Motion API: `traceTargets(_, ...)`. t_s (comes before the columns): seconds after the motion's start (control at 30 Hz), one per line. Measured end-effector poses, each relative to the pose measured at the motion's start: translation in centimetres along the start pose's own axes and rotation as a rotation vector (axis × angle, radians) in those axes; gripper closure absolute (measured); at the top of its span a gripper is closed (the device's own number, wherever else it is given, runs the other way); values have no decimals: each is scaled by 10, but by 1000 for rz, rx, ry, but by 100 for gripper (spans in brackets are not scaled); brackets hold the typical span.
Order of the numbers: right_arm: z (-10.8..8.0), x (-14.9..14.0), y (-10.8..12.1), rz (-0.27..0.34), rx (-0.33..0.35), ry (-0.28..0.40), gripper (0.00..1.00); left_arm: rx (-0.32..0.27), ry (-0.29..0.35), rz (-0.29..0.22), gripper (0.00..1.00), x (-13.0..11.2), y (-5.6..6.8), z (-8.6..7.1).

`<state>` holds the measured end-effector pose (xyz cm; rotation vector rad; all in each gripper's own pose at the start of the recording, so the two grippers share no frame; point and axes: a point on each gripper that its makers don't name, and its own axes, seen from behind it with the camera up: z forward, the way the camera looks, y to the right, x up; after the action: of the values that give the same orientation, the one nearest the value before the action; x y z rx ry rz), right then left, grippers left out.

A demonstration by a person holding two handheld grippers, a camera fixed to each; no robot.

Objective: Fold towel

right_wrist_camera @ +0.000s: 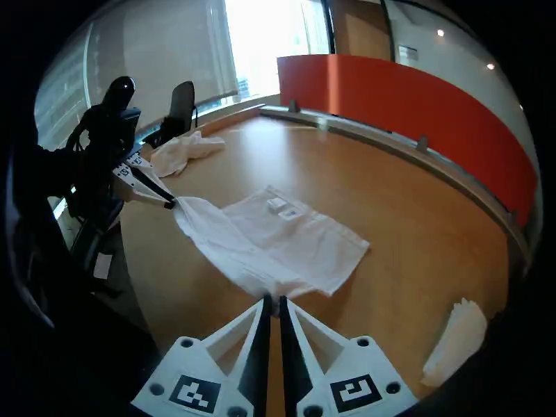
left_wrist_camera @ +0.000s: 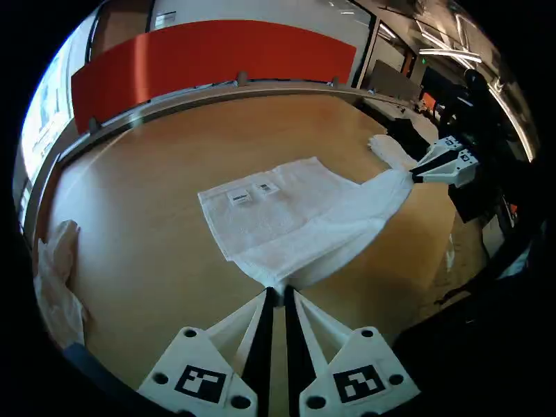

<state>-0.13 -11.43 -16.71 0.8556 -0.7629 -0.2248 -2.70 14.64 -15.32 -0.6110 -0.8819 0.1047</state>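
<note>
A white towel (left_wrist_camera: pixel 292 208) with two small labels (left_wrist_camera: pixel 251 192) lies spread on the wooden table (left_wrist_camera: pixel 139 208). One long edge is raised off the wood and stretched between both grippers. In the left gripper view my left gripper (left_wrist_camera: pixel 278 292) is shut on one corner of that edge. Farther off, my right gripper (left_wrist_camera: pixel 415 176) pinches the other corner. In the right gripper view the towel (right_wrist_camera: pixel 292 236) runs from my right gripper (right_wrist_camera: pixel 273 299), shut on its corner, to the left gripper (right_wrist_camera: pixel 171 203), held by a person in dark clothing.
A crumpled white cloth (right_wrist_camera: pixel 184 149) lies near the table's edge behind the left gripper. A folded white cloth (right_wrist_camera: pixel 459 337) sits at the near right. A red partition (right_wrist_camera: pixel 417 104) runs along the table's far side. An office chair (right_wrist_camera: pixel 181 104) stands by the window.
</note>
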Motion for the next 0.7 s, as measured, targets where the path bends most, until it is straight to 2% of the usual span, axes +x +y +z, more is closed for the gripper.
traceTargets(0.4, -27, 1, -20, 16, 32, 4, 92, -27, -1, -6, 89, -3, 17, -28)
traceTargets(0.57, -27, -1, -20, 25, 34, 2, 92, -30, -2, -6, 89, -3, 20, -31)
traceTargets(0.7, -24, 0, -17, 27, 32, 3, 92, -28, -3, -8, 89, -2, 17, -28)
